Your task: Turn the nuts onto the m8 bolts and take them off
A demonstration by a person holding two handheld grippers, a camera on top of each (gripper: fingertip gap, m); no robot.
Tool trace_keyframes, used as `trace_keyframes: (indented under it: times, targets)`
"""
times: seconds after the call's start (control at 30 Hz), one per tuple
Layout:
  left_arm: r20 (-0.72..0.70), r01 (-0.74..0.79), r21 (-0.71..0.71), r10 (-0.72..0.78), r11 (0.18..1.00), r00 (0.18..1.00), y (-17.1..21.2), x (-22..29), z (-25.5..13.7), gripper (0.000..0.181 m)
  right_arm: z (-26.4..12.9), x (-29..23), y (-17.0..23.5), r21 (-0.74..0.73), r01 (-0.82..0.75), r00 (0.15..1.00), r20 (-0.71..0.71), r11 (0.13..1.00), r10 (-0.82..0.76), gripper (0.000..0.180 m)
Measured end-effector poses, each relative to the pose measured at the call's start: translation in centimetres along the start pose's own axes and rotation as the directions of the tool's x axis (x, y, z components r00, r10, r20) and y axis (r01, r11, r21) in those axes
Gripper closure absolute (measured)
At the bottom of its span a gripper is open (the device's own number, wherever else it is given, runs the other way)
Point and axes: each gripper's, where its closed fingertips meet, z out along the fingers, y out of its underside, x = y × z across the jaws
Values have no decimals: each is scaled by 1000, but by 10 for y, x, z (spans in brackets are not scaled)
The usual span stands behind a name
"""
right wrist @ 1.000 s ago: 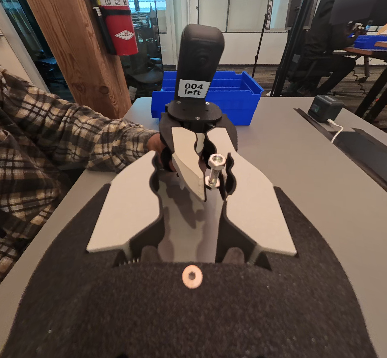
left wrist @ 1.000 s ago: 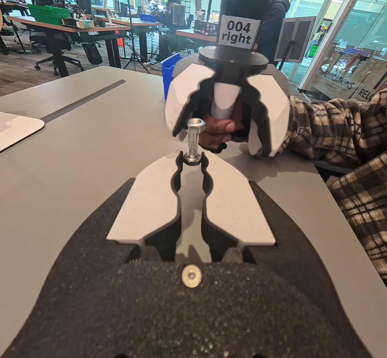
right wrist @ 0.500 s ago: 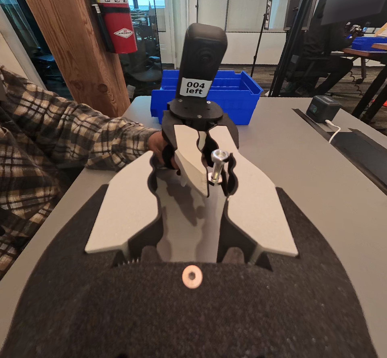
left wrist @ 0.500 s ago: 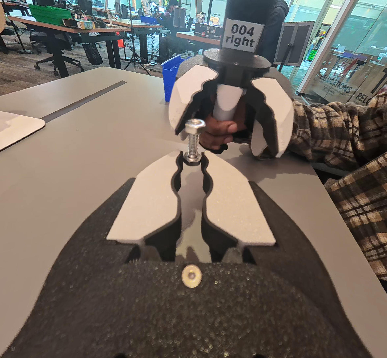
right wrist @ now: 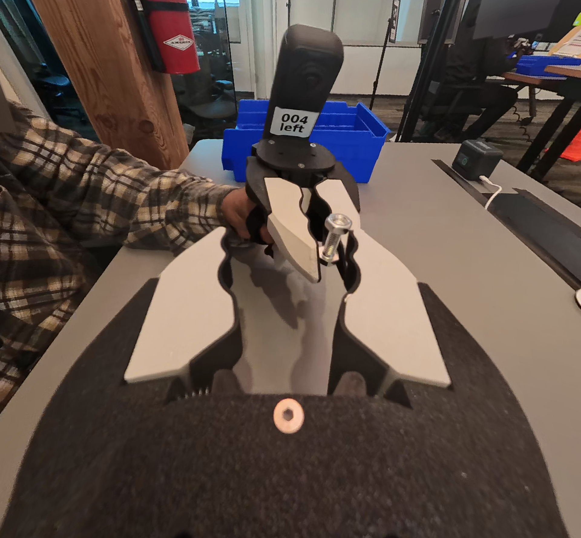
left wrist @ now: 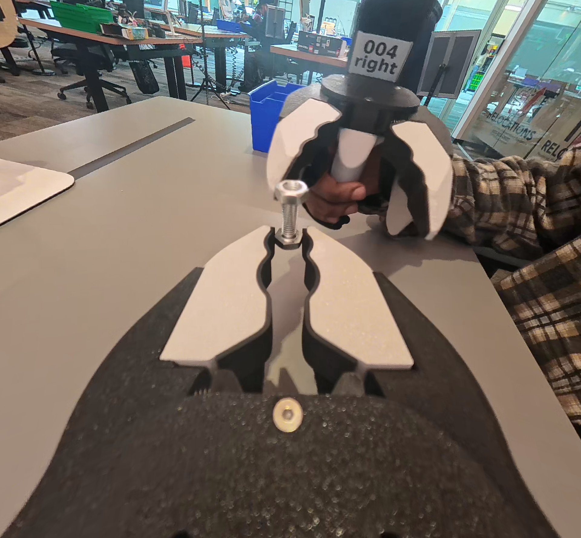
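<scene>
A silver M8 bolt (left wrist: pixel 290 208) stands upright with its hex head on top, threaded into a nut (left wrist: pixel 286 239) at its lower end. My left gripper (left wrist: pixel 286 235) is shut on the nut, just above the grey table (left wrist: pixel 125 208). My right gripper (left wrist: pixel 339 208) is open and empty behind the bolt, fingers pointing down, its left finger near the bolt head. In the right wrist view my right gripper (right wrist: pixel 289 236) is wide open. The bolt (right wrist: pixel 334 236) leans near its right finger, with the left gripper (right wrist: pixel 325 260) shut on the nut (right wrist: pixel 327 257).
A blue bin (right wrist: pixel 345 142) stands at the table's far edge and also shows in the left wrist view (left wrist: pixel 267 117). A black charger box (right wrist: pixel 476 158) with a white cable sits to the right. A white pad (left wrist: pixel 28 189) lies at the left. Plaid sleeves (left wrist: pixel 518 202) rest on the table.
My right gripper has drifted a little to the right in the left wrist view, still open. The bolt and nut stay held in my left gripper.
</scene>
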Motion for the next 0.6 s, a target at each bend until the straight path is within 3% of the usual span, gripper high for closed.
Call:
trace_keyframes:
  times: [0.6]
  targets:
    - [-14,-11,-12,11,1000,1000,1,5,4,165,8,0,-6,39,-2,1000,-12,999,3,100]
